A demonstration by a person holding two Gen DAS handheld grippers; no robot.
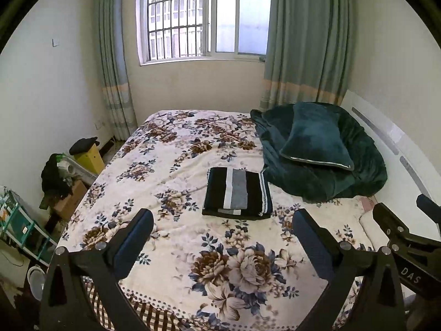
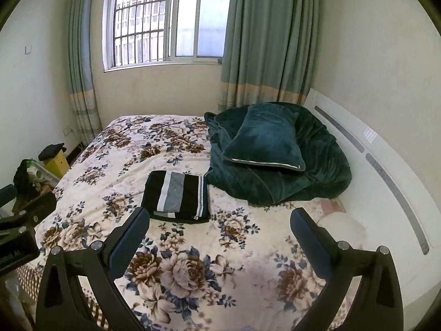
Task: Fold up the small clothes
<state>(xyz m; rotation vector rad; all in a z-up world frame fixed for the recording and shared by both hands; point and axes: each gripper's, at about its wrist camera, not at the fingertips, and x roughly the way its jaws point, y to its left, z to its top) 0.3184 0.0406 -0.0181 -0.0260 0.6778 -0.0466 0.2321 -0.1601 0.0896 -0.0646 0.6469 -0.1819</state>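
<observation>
Folded shirt on the bed, both grippers up and empty

From my seat: a dark green blanket (image 1: 325, 162) with a pillow (image 1: 317, 138) on top is heaped just right of the folded striped shirt (image 1: 238, 193), nearly touching its edge, with boxes and clutter (image 1: 66, 182) on the floor left of the bed (image 1: 171, 165). Left gripper (image 1: 223, 230) and right gripper (image 2: 220, 230) both hang spread wide with nothing between them, and the shirt lies flat ahead of the fingertips, untouched.

Green pillow (image 1: 317, 138) rests on a green blanket (image 1: 358, 173); barred window (image 1: 204, 16) behind
</observation>
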